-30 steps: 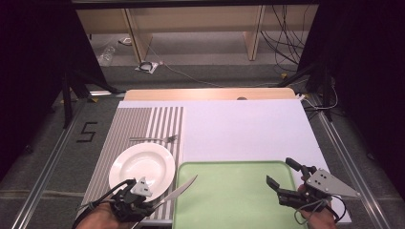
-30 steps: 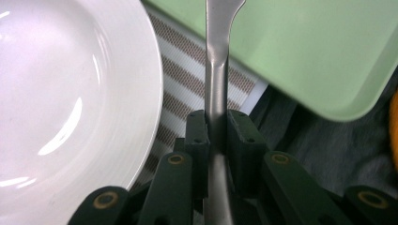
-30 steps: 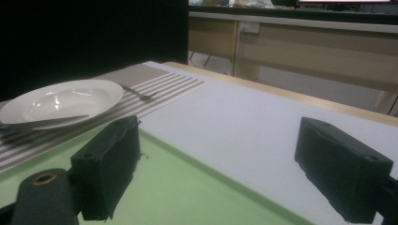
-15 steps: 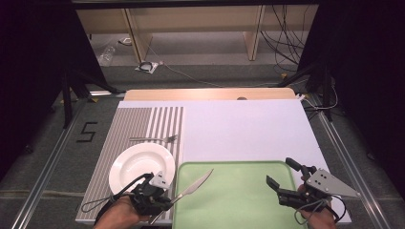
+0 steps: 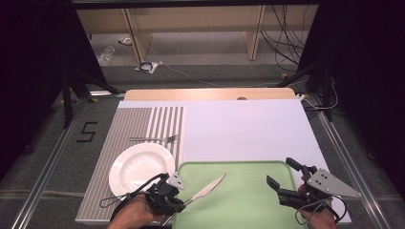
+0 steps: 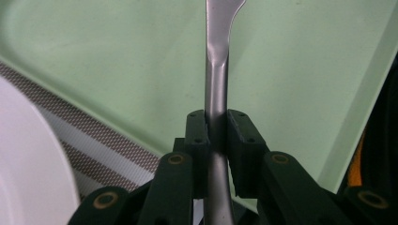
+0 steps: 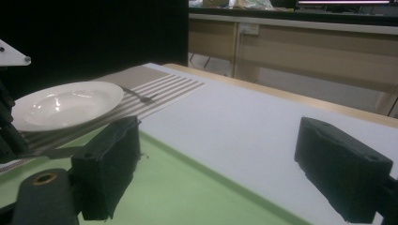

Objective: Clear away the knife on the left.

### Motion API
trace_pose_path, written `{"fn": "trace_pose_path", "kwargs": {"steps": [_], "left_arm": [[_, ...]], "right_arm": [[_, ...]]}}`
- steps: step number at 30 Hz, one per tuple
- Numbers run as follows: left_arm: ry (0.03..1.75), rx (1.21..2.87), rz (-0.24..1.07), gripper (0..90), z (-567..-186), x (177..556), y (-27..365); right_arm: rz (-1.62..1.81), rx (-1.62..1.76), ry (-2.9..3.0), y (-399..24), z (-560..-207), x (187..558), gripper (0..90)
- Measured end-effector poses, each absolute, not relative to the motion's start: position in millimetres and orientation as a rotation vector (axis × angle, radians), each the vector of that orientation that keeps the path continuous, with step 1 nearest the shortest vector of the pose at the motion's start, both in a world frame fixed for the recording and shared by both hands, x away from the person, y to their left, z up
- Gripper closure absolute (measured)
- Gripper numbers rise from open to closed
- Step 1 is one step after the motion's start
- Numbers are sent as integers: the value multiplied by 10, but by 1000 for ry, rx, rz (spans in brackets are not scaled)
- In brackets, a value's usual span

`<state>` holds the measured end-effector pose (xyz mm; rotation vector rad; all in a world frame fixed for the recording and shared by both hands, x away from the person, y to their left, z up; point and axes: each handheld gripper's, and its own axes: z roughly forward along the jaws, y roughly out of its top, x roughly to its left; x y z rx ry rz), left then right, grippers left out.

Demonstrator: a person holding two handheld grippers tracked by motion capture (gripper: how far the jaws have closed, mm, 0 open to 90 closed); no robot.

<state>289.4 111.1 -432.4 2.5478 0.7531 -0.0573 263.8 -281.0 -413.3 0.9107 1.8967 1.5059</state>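
A silver table knife (image 5: 207, 188) is clamped by its handle in my left gripper (image 5: 183, 201), which sits at the near left corner of the green tray (image 5: 243, 205). The blade points up and right, over the tray. In the left gripper view the jaws press both sides of the knife handle (image 6: 217, 70), with green tray (image 6: 305, 70) beneath. My right gripper (image 5: 282, 172) hovers open above the tray's right part, and nothing lies between its fingers (image 7: 112, 159).
A white plate (image 5: 141, 167) rests on a striped placemat (image 5: 107, 143), left of the tray. A fork (image 5: 154, 139) lies on the mat just beyond the plate. White table cover (image 5: 243, 129) stretches behind the tray.
My left gripper has carried the knife rightward from beside the plate, and its blade now reaches over the tray. The right gripper has stayed put.
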Motion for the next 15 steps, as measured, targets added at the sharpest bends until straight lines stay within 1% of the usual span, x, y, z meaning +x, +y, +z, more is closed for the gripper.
{"fn": "trace_pose_path", "kwargs": {"steps": [10, 15], "left_arm": [[668, 2605, -112, 791, -4369, 2860, 790], [648, 2620, -136, 791, -4389, 2857, 691]], "right_arm": [[1505, 909, 1898, -2807, -4129, 2634, 154], [1509, 910, 1895, -2811, -4128, 2633, 154]]}}
